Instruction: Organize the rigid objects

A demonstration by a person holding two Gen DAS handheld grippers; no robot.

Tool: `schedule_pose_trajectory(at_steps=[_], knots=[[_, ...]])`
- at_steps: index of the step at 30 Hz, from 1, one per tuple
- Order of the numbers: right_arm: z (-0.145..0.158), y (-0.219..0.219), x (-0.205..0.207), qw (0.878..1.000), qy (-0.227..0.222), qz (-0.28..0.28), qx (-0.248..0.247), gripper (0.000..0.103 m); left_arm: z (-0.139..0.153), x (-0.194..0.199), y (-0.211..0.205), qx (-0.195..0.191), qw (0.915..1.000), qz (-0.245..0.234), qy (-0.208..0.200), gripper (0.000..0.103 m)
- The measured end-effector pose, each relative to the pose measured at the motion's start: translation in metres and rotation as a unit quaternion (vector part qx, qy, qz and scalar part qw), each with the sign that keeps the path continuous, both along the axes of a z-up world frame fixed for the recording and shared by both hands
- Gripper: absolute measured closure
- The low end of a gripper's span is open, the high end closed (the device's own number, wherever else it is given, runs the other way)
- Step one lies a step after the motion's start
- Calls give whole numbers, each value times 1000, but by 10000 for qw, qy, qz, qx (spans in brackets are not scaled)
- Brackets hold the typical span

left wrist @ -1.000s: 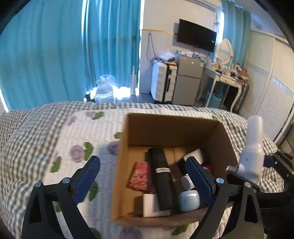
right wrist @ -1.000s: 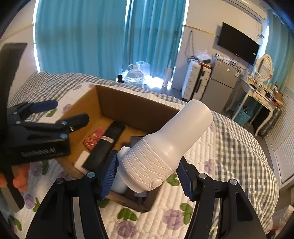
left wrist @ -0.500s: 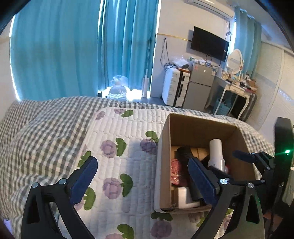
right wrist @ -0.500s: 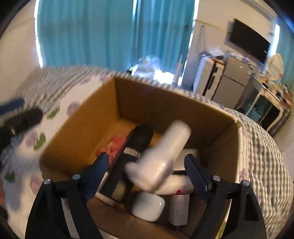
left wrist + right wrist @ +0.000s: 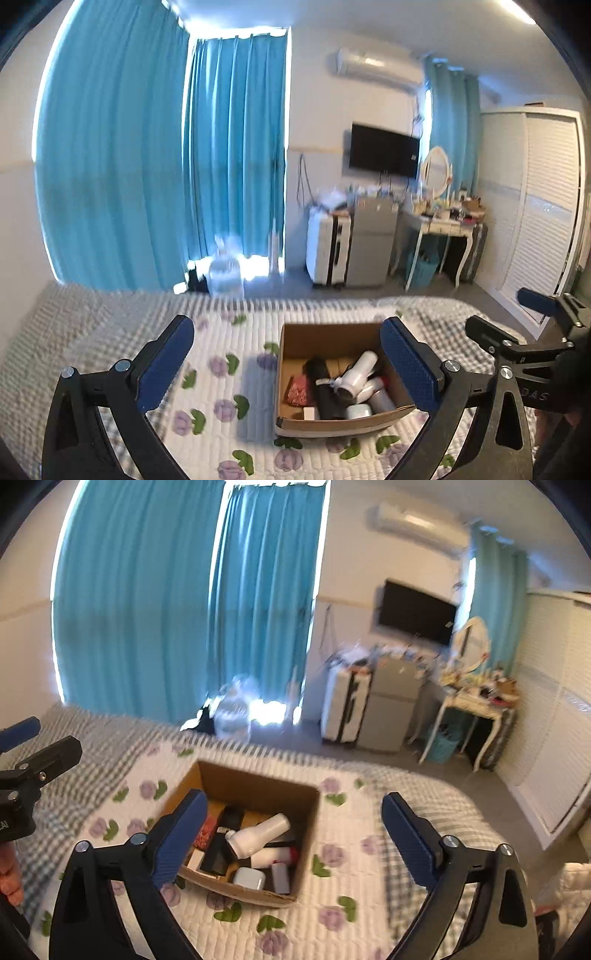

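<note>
A brown cardboard box [image 5: 325, 334] [image 5: 258, 781] sits on the quilted bed. Inside it a white bottle [image 5: 356, 371] [image 5: 258, 836] lies tilted on top of a black cylinder [image 5: 321, 384] [image 5: 227, 834], beside a red patterned pouch [image 5: 297, 389], a small white case [image 5: 249, 878] and other small items. My left gripper [image 5: 286, 363] is open and empty, held high above and behind the box. My right gripper [image 5: 291, 834] is open and empty, also well above the box. Each gripper shows at the edge of the other's view.
The bed has a floral quilt [image 5: 343, 860] over a grey checked blanket [image 5: 74, 325]. Beyond the bed are teal curtains [image 5: 147, 166], a white suitcase [image 5: 327, 251], a small fridge [image 5: 373, 247], a dressing table [image 5: 443, 225], a wall TV and a white wardrobe [image 5: 535, 221].
My right gripper let go of the white bottle, which now lies in the box. Both grippers have pulled up and back, so the box looks smaller and farther away.
</note>
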State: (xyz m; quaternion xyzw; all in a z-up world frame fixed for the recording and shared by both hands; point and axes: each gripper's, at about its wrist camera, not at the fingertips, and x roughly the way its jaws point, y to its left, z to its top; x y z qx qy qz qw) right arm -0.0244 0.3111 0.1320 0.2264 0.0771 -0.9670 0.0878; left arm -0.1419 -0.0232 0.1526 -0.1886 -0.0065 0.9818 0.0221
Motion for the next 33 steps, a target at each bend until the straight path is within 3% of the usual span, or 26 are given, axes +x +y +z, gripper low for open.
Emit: schedule_pose_trajectory(at_steps=[6,12,17,21,25,27,31,33], knots=[[29,13,65,9992,329,-149,-164,0,28,61,6,-111,9992,82,371,0],[24,28,114,9981,402,-239,-397,0,27,109,2,-335,9975,216,582,0],[-6,30,123,9970,473,-367,-490,0,-9,108,-3,-157,9980,316,515,0],[-43,29,114,9915,1029,-706,-374,0,-43,99,-6,-22,9947,506,899,0],[-86,29,90,9923,895,-625,-583,0,-86,73,-8,-11,9950,595,806,0],[-109,29,83,9926,861,-621,-592,0,-107,66,-7,-95,9956,640,678,0],[-140,29,76,9943,636,-523,-679,0,-149,61,0,-656,9935,743,562,0],[-147,25,74,9952,591,-470,-618,0,-154,63,2,-724,9934,685,567,0]])
